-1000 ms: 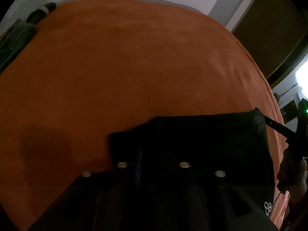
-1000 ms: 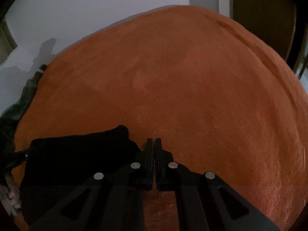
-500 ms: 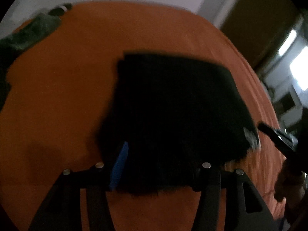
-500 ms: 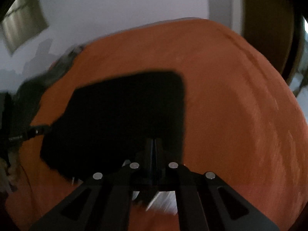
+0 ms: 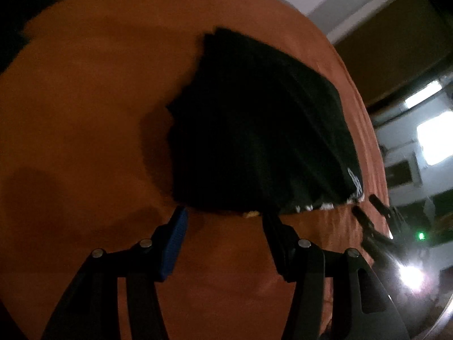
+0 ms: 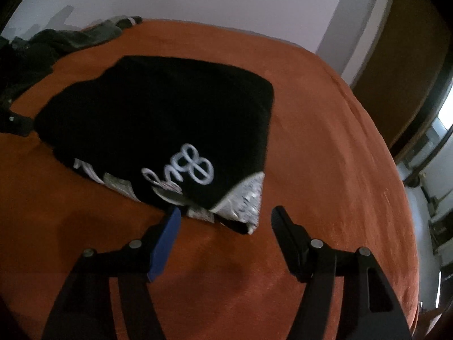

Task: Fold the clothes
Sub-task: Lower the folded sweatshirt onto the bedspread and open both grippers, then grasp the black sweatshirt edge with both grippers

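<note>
Left tool (image 5: 223, 216) spread wide, empty, just short of the folded black fabric garment (image 6: 170, 119) lying flat on the orange bedspread (image 6: 325, 141). Right tool (image 6: 225, 216) likewise wide, empty, at its silver-printed corner.

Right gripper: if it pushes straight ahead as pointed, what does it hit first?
Likely the near edge of the folded black garment, at its silver printed corner. The right gripper is open just short of it, over the orange bedspread; depth is uncertain.
</note>
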Demonstrator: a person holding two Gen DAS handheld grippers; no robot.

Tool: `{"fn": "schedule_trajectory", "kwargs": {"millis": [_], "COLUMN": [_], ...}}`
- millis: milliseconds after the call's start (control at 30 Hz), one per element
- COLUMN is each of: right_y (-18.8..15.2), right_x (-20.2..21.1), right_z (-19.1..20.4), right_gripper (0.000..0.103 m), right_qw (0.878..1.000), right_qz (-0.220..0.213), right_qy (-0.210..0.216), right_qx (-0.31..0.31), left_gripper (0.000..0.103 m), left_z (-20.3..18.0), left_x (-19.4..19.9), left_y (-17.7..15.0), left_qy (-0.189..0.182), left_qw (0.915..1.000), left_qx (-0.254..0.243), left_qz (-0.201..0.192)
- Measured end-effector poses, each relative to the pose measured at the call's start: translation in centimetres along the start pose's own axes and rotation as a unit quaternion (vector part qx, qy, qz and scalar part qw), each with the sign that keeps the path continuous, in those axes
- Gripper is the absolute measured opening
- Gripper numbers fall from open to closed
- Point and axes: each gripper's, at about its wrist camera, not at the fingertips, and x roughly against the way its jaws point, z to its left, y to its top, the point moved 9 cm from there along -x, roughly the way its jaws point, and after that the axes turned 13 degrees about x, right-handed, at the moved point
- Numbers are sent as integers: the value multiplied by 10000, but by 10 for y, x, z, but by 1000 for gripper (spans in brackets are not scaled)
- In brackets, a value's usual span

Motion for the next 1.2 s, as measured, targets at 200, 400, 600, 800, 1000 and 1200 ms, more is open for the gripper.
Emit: {"fn": "schedule_trajectory", "kwargs": {"millis": [200, 400, 600, 800, 1000, 1200], "right_y": [0, 6, 1, -3, -4, -3], "right_x": [-21, -1, -5, -12, -15, -15], "right_z": [-16, -25, -24, -25, -25, -30], "right_gripper": [66, 66, 66, 66, 66, 66], "right_qw": [9996, 9985, 9991, 9996, 9996, 9993], "right_qz": [126, -121, -34, 77, 128, 176], "right_qy": [-174, -521, -422, -226, -122, -123], "right_qx": [-181, 124, 80, -144, -233, -301], "left_gripper": [0, 0, 12, 67, 51, 7], "left_z": [-5, 8, 16, 10, 16, 14], "left_x": [-7, 34, 30, 45, 16, 8], "left_y": [-16, -5, -2, 5, 16, 10], "left_qy": [-321, -275, -551, -767, -501, -292], "left_qw": [9990, 9987, 9977, 9955, 9973, 9986], "left_qx": [192, 211, 400, 509, 517, 437], "left_qz": [244, -365, -55, -207, -114, -108]}}
